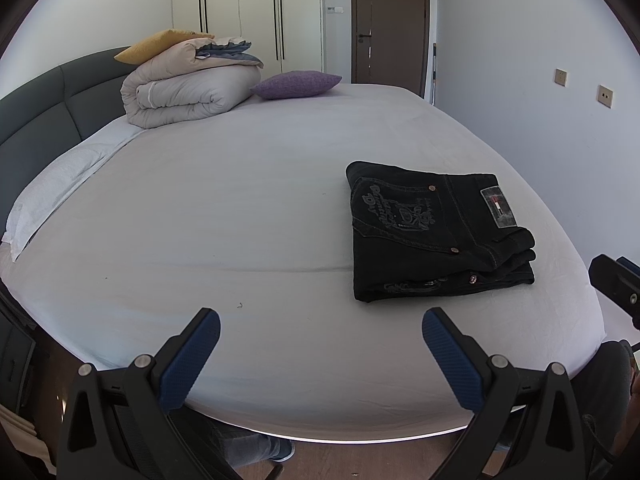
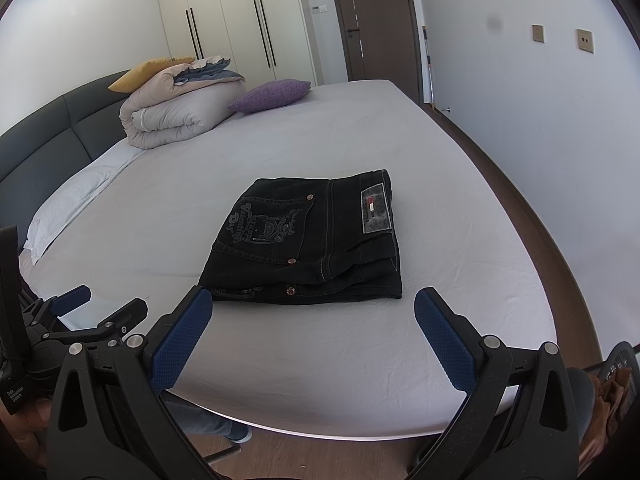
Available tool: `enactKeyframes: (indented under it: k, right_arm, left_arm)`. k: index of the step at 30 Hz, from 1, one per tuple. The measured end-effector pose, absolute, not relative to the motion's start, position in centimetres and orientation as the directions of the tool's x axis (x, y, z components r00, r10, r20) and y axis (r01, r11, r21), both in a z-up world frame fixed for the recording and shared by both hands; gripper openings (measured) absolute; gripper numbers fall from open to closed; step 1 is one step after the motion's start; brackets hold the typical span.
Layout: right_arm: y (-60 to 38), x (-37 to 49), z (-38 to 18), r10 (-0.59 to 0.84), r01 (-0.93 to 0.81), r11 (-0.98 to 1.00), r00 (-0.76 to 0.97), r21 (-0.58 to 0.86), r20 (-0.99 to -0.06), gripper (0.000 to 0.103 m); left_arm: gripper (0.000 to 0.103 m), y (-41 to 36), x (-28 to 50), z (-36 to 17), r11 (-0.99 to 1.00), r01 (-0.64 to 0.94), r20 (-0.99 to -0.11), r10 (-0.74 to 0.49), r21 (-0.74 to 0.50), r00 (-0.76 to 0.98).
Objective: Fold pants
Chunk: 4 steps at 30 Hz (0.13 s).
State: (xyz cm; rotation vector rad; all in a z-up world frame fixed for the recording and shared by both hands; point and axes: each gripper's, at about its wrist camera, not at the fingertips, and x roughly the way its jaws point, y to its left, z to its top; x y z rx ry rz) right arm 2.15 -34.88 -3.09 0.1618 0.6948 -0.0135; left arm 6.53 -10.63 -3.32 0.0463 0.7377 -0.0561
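Black jeans point(image 1: 436, 236) lie folded into a compact stack on the white bed sheet point(image 1: 240, 208), back pocket embroidery and a waistband patch facing up. In the right wrist view the same jeans point(image 2: 312, 240) sit just beyond my right gripper point(image 2: 314, 304), which is open and holds nothing. My left gripper point(image 1: 322, 320) is open too, hovering over the bed's near edge, left of and nearer than the jeans. The left gripper point(image 2: 96, 300) also shows at the left of the right wrist view. A piece of the right gripper point(image 1: 616, 284) shows at the right edge of the left wrist view.
A rolled duvet point(image 1: 188, 88) with a yellow cushion point(image 1: 160, 46) and a purple cushion point(image 1: 296, 84) sit at the head of the bed by the dark headboard point(image 1: 48, 104). Wardrobes and a brown door point(image 1: 390, 24) stand behind. A person's legs and shoe point(image 1: 280, 450) show below the bed's edge.
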Motion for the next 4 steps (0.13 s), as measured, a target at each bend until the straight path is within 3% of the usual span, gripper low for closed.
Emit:
enactKeyframes:
  k: [4]
  right_arm:
    - [-35.01,2.12,-3.38,0.046,0.063,0.987,0.765,0.146,-0.642,0.103]
  left_arm:
    - [0.103,-10.93,6.41,-3.41,0.997,0.067,-0.672,-0.029,0.031,0.74]
